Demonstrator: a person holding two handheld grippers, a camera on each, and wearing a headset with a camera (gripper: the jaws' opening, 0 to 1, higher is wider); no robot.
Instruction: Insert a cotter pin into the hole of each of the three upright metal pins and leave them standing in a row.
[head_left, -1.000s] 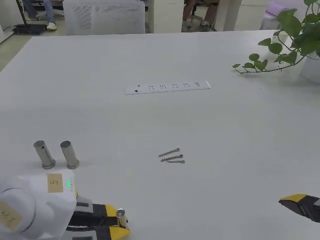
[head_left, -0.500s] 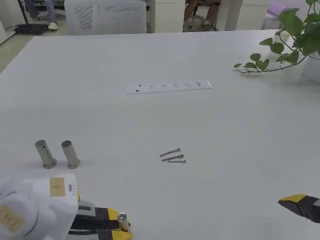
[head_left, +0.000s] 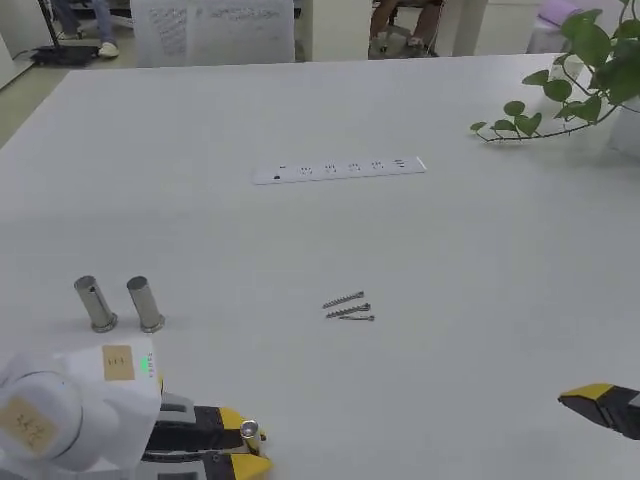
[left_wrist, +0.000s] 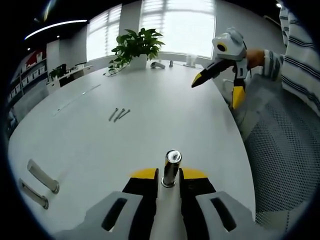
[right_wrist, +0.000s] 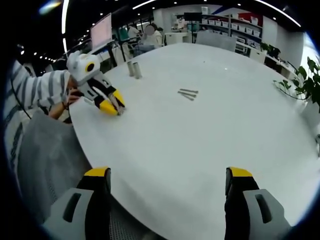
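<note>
My left tongs (left_wrist: 170, 176) clamp one upright metal pin (left_wrist: 172, 164) | my right tongs (right_wrist: 168, 174) gape apart, empty | three cotter pins (head_left: 347, 308) lie together on the worktop (head_left: 470, 250).

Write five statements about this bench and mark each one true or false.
1. The left gripper is shut on a metal pin. True.
2. The three cotter pins sit in the pins' holes. False: they lie loose on the table.
3. Two other pins stand upright side by side. True.
4. The right gripper holds a cotter pin. False: its jaws are wide open and empty.
5. The power strip lies between the cotter pins and the grippers. False: it lies beyond them.
</note>
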